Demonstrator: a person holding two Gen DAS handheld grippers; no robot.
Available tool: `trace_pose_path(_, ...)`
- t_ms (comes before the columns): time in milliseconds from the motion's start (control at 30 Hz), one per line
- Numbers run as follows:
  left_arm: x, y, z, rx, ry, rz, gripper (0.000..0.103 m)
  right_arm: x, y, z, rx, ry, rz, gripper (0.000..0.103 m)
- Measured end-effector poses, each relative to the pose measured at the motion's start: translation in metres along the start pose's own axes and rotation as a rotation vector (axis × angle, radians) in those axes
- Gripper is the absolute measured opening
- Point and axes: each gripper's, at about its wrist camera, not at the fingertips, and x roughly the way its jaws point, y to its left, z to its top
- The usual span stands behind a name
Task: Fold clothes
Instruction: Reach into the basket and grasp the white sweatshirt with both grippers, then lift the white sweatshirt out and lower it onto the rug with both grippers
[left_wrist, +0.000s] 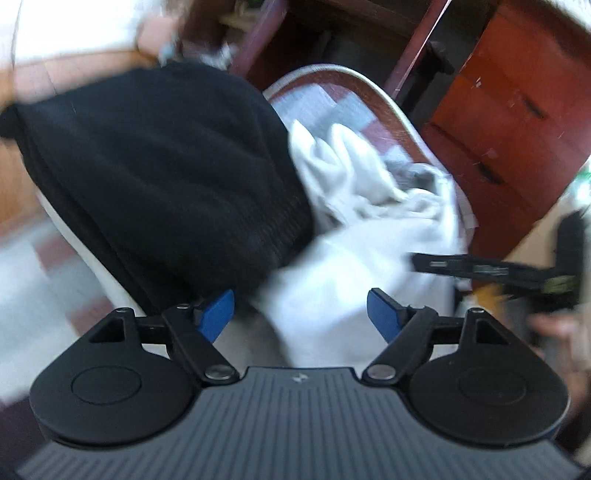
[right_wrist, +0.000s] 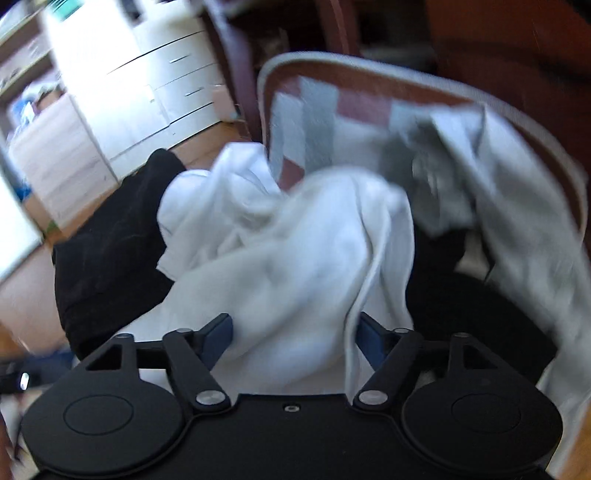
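Observation:
A crumpled white garment (left_wrist: 354, 236) (right_wrist: 280, 243) lies on top of a fabric laundry basket (left_wrist: 391, 99) (right_wrist: 369, 61) with a checked lining. A black garment (left_wrist: 159, 166) (right_wrist: 107, 240) hangs over the basket's left side. A grey garment (right_wrist: 443, 177) drapes over its right rim. My left gripper (left_wrist: 301, 314) is open just above the white cloth, with the black garment by its left finger. My right gripper (right_wrist: 295, 339) is open with white cloth bunched between its blue pads (right_wrist: 218, 339). In the left wrist view the right gripper (left_wrist: 480, 267) reaches in from the right.
A reddish wooden cabinet (left_wrist: 498, 110) with drawers stands behind the basket. Dark red chair legs (left_wrist: 417, 40) rise beside it. White drawer units (right_wrist: 166, 74) stand at the far left on a wooden floor (right_wrist: 26, 295). A hand (left_wrist: 561, 332) shows at the right edge.

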Motion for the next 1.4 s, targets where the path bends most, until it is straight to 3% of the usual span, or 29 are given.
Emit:
trace_pose_path(33, 0.004, 0.007, -0.002, -0.053, 0.02, -0.062, 0.08, 0.004, -0.002, -0.003, 0.036, 0.003, 0.013, 0.083)
trace_pose_path(100, 0.018, 0.022, -0.008, -0.164, 0.048, -0.08, 0.08, 0.015, -0.006, -0.008, 0.082, 0.007, 0.023, 0.091)
trace_pose_path(200, 0.039, 0.036, -0.012, -0.233, 0.09, 0.054, 0.08, 0.019, -0.006, -0.013, 0.08, 0.003, 0.046, 0.095)
trace_pose_path(267, 0.045, 0.033, -0.016, -0.208, 0.097, 0.045, 0.08, 0.008, 0.0, -0.015, 0.047, -0.019, 0.081, 0.087)
trace_pose_path(300, 0.047, 0.031, -0.018, -0.191, 0.1, 0.036, 0.072, 0.002, 0.003, -0.016, 0.031, -0.03, 0.099, 0.064)
trace_pose_path(333, 0.049, 0.029, -0.02, -0.175, 0.102, 0.026, 0.046, -0.003, 0.006, -0.017, 0.014, -0.041, 0.116, 0.048)
trace_pose_path(400, 0.053, 0.018, -0.023, -0.114, 0.121, -0.008, 0.017, -0.014, 0.011, -0.02, -0.019, -0.063, 0.151, 0.036)
trace_pose_path(500, 0.051, 0.005, -0.025, -0.062, 0.087, -0.012, 0.011, -0.031, 0.02, -0.023, -0.069, -0.096, 0.203, 0.032)
trace_pose_path(633, 0.04, -0.01, -0.018, -0.014, 0.005, -0.004, 0.011, -0.058, 0.036, -0.024, -0.153, -0.15, 0.268, 0.031)
trace_pose_path(733, 0.036, -0.034, -0.013, 0.107, -0.023, 0.087, 0.011, -0.082, 0.055, -0.016, -0.234, -0.207, 0.309, 0.03)
trace_pose_path(833, 0.017, -0.055, -0.011, 0.221, -0.111, 0.127, 0.009, -0.098, 0.073, 0.005, -0.284, -0.272, 0.335, 0.03)
trace_pose_path(1000, -0.023, -0.07, 0.002, 0.231, -0.248, 0.128, 0.009, -0.124, 0.113, 0.029, -0.381, -0.349, 0.408, 0.029)
trace_pose_path(1067, -0.03, -0.07, 0.019, 0.185, -0.202, 0.151, 0.009, -0.133, 0.136, 0.039, -0.432, -0.36, 0.436, 0.029)
trace_pose_path(1167, -0.053, -0.074, 0.051, 0.237, -0.139, 0.219, 0.005, -0.146, 0.178, 0.053, -0.557, -0.393, 0.446, 0.028)
trace_pose_path(1267, -0.098, -0.07, 0.078, 0.246, -0.158, 0.235, 0.005, -0.158, 0.213, 0.067, -0.599, -0.421, 0.568, 0.028)
trace_pose_path(1400, -0.159, -0.059, 0.119, 0.233, 0.017, 0.394, 0.005, -0.181, 0.262, 0.073, -0.648, -0.448, 0.727, 0.028)
